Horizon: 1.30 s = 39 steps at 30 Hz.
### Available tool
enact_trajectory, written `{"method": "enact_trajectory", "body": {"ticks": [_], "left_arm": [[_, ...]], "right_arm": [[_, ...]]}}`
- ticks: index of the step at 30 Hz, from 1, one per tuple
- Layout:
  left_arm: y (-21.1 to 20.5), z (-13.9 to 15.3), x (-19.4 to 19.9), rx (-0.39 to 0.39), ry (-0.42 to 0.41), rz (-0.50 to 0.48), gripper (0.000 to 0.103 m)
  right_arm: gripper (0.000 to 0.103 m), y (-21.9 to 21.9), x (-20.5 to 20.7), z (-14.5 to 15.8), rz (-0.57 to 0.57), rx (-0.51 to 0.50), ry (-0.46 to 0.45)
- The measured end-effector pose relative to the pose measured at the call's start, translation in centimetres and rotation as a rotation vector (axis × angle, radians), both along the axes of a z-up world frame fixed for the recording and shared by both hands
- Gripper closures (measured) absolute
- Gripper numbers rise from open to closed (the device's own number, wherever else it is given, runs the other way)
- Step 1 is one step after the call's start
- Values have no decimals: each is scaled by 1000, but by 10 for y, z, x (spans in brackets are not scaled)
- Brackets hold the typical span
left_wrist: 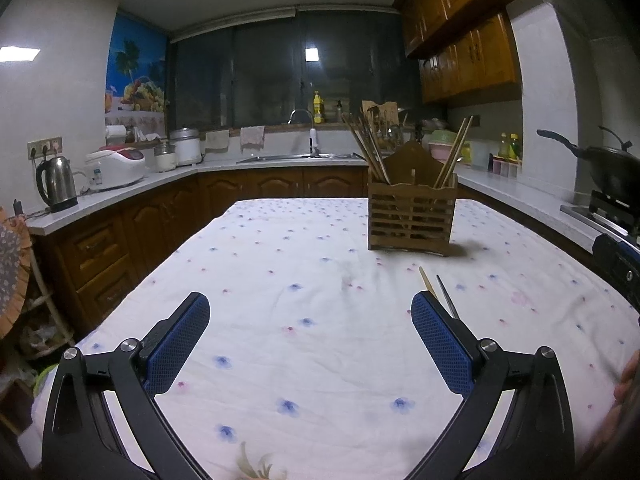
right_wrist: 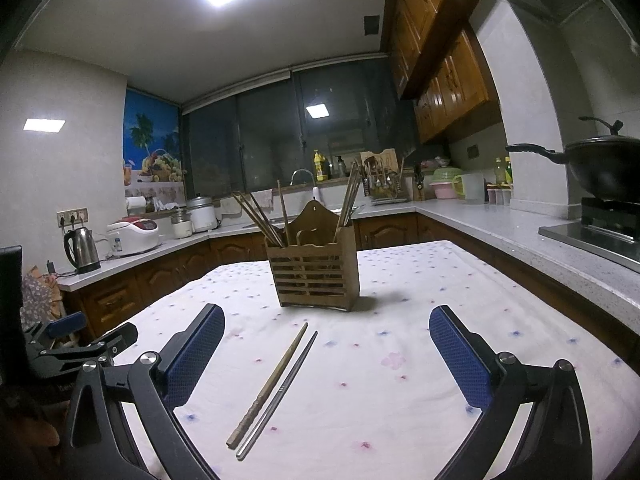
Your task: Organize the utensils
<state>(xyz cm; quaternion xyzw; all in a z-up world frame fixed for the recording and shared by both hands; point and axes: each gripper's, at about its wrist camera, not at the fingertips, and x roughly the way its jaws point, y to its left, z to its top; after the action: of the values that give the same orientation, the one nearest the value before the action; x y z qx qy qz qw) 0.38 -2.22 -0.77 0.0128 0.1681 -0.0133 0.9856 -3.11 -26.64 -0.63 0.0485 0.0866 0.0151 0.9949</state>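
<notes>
Lying side by side on the table point(right_wrist: 420, 412) just ahead of the spread, empty right gripper point(right_wrist: 326, 356), between its fingers, the wooden chopstick point(right_wrist: 269, 384) and steel chopstick point(right_wrist: 280, 392) look light, stiff, thin, the steel likely slippery, so pinch mid-length; the left gripper point(left_wrist: 310, 344) is also spread.

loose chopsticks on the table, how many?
2. A wooden chopstick and a metal chopstick lie side by side on the tablecloth, in front of the wooden holder. More stand inside the holder.
</notes>
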Motion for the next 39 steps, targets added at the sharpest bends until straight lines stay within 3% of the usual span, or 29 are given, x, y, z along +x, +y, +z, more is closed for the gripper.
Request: {"method": "enact_trajectory", "body": {"ticks": [19, 39], "left_arm": [[3, -6, 5, -1, 16, -9, 0], [4, 0, 18, -32, 40, -41, 0]], "right_arm": [[0, 4, 3, 3, 5, 3, 1], [0, 6, 24, 4, 18, 19, 60]]}}
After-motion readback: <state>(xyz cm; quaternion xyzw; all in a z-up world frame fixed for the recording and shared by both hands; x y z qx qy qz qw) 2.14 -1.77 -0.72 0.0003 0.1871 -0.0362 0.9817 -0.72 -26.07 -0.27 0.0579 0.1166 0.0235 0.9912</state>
